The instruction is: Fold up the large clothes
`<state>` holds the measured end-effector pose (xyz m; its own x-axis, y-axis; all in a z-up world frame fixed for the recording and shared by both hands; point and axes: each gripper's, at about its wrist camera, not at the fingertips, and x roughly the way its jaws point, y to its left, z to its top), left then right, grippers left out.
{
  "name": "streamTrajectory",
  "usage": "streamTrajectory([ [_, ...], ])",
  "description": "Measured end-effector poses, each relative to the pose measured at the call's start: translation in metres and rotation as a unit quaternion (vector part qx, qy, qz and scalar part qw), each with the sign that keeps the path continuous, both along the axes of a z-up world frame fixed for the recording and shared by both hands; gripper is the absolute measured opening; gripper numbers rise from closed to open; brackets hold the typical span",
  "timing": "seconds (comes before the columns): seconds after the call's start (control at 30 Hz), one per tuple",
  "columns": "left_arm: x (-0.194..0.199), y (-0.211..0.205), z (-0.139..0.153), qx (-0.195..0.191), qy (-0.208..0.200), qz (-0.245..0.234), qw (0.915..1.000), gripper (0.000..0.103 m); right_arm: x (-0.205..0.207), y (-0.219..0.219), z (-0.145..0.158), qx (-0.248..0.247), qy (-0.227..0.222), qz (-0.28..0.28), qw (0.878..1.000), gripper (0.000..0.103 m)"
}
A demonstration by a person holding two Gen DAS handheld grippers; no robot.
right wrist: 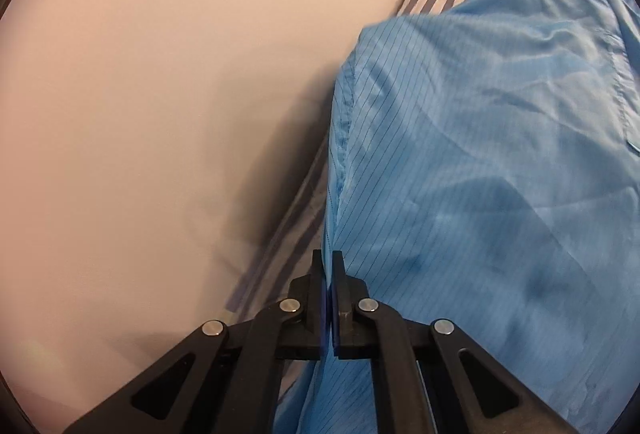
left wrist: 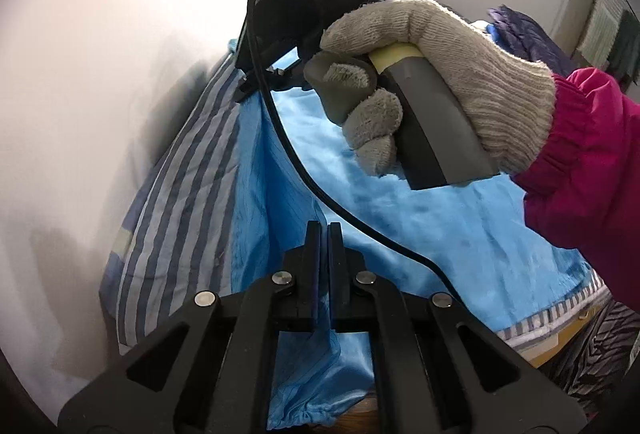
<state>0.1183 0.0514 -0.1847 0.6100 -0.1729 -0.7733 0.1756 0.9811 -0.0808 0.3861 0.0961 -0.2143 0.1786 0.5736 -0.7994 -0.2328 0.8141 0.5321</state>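
Left wrist view has your left gripper [left wrist: 324,230] pinched on the blue garment [left wrist: 460,226] at 6 o'clock, right gripper [right wrist: 327,260] likewise clamping its edge, garment draped over the striped bed [left wrist: 180,202], so folding's barely underway.

Light blue garment [left wrist: 460,218] of thin, slightly glossy fabric with fine dark pinstripes, spread crumpled over a blue-and-grey striped sheet [left wrist: 180,202] beside a pale wall. One edge is raised into a near-vertical fold, with a stitched seam running along the fold's crest [right wrist: 344,122]. An elasticated, gathered cuff or hem [left wrist: 308,410] hangs at the lower end; shallow wrinkles cross the flat portion.
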Motion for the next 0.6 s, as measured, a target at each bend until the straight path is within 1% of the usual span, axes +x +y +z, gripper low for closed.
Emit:
streamTrajectory([
  [0.13,-0.007,-0.022,0.011,0.02,-0.016,-0.027,0.9993,0.001,-0.012,-0.036,0.016,0.048,-0.013,-0.031,0.998,0.0],
  [0.23,-0.012,-0.036,0.016,0.024,-0.021,-0.047,0.9984,0.001,-0.021,-0.068,0.022,0.075,-0.021,-0.058,0.995,0.0],
  [0.4,-0.021,-0.062,0.02,0.032,-0.025,-0.082,0.9958,0.001,-0.049,-0.119,0.025,0.113,-0.024,-0.11,0.987,0.0],
  [0.5,-0.027,-0.079,0.02,0.029,-0.02,-0.108,0.9935,0.001,-0.063,-0.163,0.011,0.145,-0.005,-0.158,0.977,0.0],
  [0.6,-0.035,-0.086,0.021,0.024,-0.012,-0.132,0.9909,0.001,-0.071,-0.204,-0.007,0.148,0.022,-0.198,0.969,0.0],
])
